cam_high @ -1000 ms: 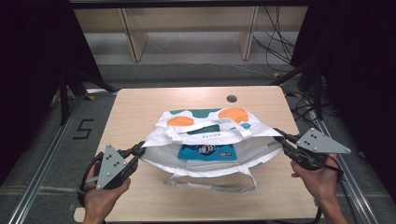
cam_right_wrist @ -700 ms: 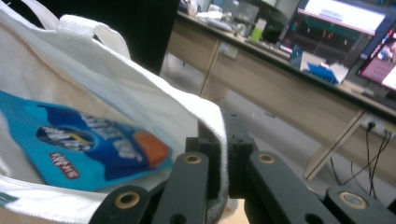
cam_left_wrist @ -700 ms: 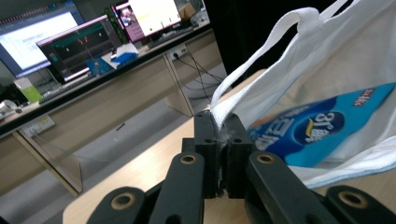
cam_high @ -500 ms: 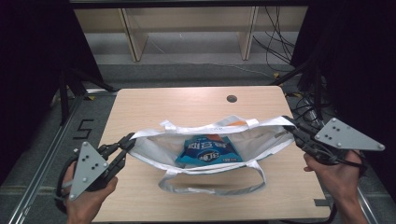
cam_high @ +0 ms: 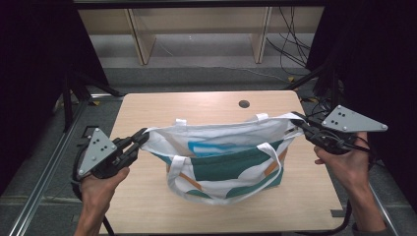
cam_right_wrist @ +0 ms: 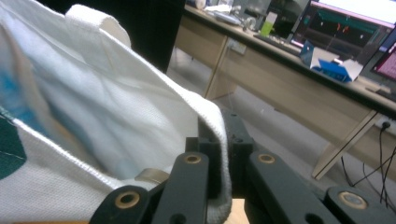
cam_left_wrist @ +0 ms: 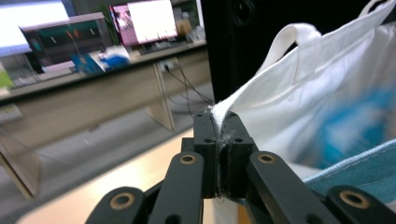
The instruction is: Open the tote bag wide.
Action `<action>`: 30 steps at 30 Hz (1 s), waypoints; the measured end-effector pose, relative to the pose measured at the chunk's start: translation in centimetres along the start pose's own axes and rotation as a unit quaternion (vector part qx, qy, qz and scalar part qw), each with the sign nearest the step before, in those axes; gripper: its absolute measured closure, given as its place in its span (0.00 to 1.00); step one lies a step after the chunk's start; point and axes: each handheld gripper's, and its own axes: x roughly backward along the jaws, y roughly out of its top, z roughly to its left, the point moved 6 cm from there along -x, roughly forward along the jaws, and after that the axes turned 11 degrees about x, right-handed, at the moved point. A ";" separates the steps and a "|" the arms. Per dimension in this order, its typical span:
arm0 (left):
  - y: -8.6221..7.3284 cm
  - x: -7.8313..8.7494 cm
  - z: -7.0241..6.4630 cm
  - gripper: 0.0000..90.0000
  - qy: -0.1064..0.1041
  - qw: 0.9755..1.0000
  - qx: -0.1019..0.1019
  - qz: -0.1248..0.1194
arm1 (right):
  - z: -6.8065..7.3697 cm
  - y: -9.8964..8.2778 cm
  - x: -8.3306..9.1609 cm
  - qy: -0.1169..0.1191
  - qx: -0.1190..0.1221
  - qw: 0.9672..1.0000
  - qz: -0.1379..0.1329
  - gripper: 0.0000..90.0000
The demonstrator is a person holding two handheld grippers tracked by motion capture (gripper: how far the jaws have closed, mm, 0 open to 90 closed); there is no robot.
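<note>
A white tote bag printed in green and orange stands upright on the wooden table, its mouth stretched wide. Something blue lies inside it. My left gripper is shut on the bag's left rim corner; in the left gripper view the white cloth is pinched between the black jaws. My right gripper is shut on the right rim corner, where the cloth folds into the jaws. White handles hang down the bag's near side.
A dark round hole marks the table's far side. Wooden shelf uprights stand beyond the table, and cables trail at the back right. Metal rails run along the floor at the left.
The bag has been lifted from lying open and flat to standing upright. Both grippers have moved apart and up, pulling its rim taut, and the printed front now faces me.
</note>
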 end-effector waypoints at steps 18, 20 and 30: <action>-5.6 -4.7 1.4 0.95 0.002 0.997 0.012 0.082 | 0.5 -4.8 -1.6 -0.010 -0.016 0.999 0.034 0.98; -6.9 -5.3 1.7 0.94 0.001 0.995 0.019 0.097 | 0.9 -5.5 -2.1 -0.002 -0.016 0.999 0.050 0.98; -11.9 -7.2 2.2 0.93 -0.002 0.987 0.021 0.162 | 2.2 -10.6 -4.6 0.027 -0.025 0.992 0.118 0.98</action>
